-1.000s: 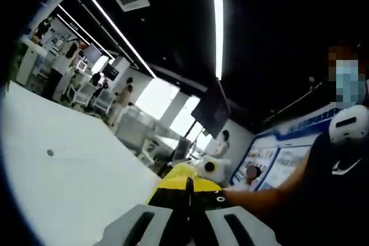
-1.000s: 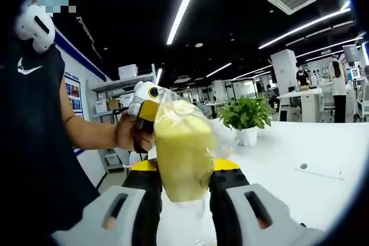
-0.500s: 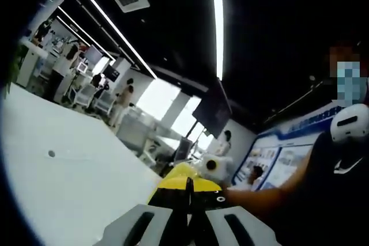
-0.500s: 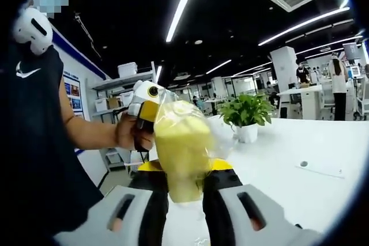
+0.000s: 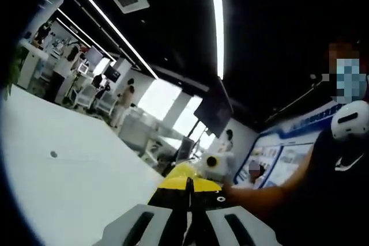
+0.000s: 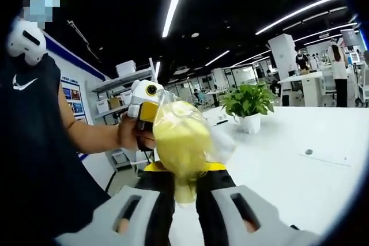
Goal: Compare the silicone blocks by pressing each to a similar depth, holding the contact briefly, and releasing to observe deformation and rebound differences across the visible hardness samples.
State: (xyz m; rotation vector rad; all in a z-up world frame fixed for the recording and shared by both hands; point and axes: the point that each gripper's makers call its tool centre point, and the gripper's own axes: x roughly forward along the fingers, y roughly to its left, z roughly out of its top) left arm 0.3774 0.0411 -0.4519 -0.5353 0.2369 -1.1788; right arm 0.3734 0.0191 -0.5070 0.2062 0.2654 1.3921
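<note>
Right now the right claw (image 6: pixel 184 185) is clamped on a yellow silicone block in a clear plastic bag (image 6: pixel 181 142), its two dark jaws squeezing the lower end so the block narrows between them and bulges out above. In the right gripper view the bagged block sits dead centre, rising toward 12 o'clock from the jaws, well above the white worktop (image 6: pixel 288 171). Just behind it at 10 o'clock comes the left claw's body, white and yellow, gripped in the person's hand (image 6: pixel 131 133), touching or nearly touching the bag; I cannot tell which. The person's dark sleeveless top fills the 9 o'clock side. Out at 2 o'clock a potted green plant (image 6: pixel 249 105) stands on the worktop, and a small round mark lies on the surface at 3 o'clock.

Over in the left gripper view, the left claw (image 5: pixel 187 214) has its jaws drawn together, a thin dark seam between them, with a sliver of yellow showing just past the tips at 12 o'clock of the jaws. The white worktop (image 5: pixel 69 177) spreads away toward 9 o'clock. The person's forearm (image 5: pixel 259 191) reaches in from 3 o'clock. Ceiling light strips run overhead, and people stand among desks far off at 10 o'clock.
</note>
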